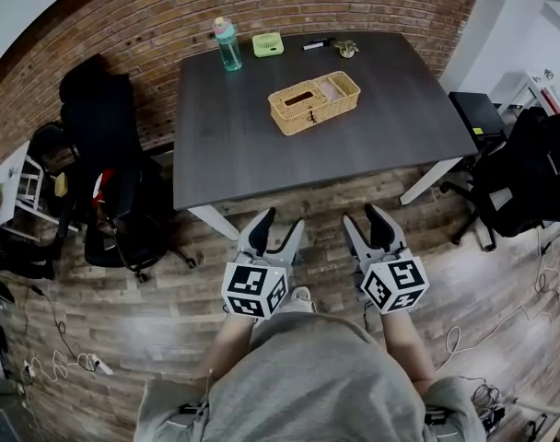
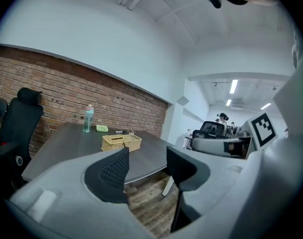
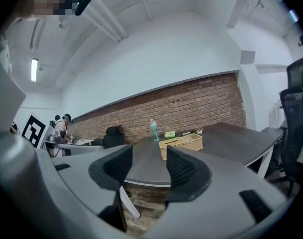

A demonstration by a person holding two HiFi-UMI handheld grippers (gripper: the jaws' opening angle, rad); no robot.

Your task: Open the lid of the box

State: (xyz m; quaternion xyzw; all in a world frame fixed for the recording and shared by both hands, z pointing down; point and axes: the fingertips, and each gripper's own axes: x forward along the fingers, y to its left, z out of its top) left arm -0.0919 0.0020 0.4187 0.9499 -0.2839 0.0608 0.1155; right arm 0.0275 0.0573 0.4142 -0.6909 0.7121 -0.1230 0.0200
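Facing the table (image 1: 234, 155) edge, left gripper (image 1: 282, 219) and right gripper (image 1: 360, 215) gape empty.

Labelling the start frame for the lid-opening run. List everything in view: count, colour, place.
table: 1, dark grey, centre
wicker box: 1, tan, on the table, right of centre
bottle: 1, teal, upright at the table's far edge
small box: 1, light green, right of the bottle
marker: 1, black, lying at the far edge
small object: 1, too small to identify, beside the marker
office chairs: at least 2, black, left and right of the table
cables: several, pale, low on both sides
left gripper: 1, grey, jaws apart, empty, short of the table
right gripper: 1, grey, jaws apart, empty, short of the table
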